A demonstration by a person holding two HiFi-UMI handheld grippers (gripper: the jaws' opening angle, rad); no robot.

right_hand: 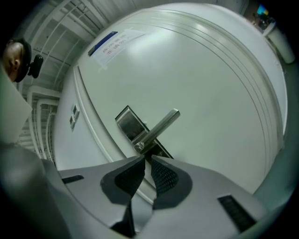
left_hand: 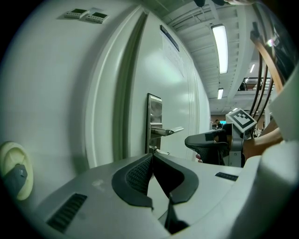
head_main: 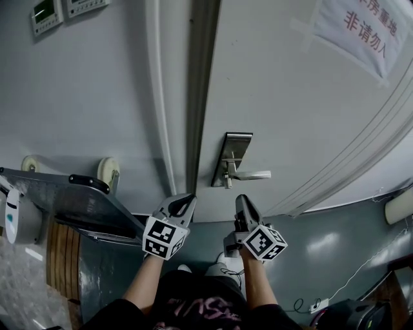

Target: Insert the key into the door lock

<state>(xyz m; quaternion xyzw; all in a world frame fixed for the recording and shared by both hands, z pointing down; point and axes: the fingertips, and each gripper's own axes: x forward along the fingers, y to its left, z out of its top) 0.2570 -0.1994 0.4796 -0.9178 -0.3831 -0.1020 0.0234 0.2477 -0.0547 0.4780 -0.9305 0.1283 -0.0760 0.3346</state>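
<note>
The grey door carries a steel lock plate with a lever handle pointing right. Just below the lever a small metal piece, seemingly the key, sticks out of the plate; it also shows as the key in the left gripper view. My left gripper is below and left of the plate, apart from it, with its pads pressed together and nothing between them. My right gripper is just below the lever, short of the plate. Its pads show only a hairline slit and hold nothing.
A door frame runs up left of the lock. Wall control panels hang at top left and a paper notice is taped to the door. A metal cart and a white wheel stand at left. Cables lie on the floor.
</note>
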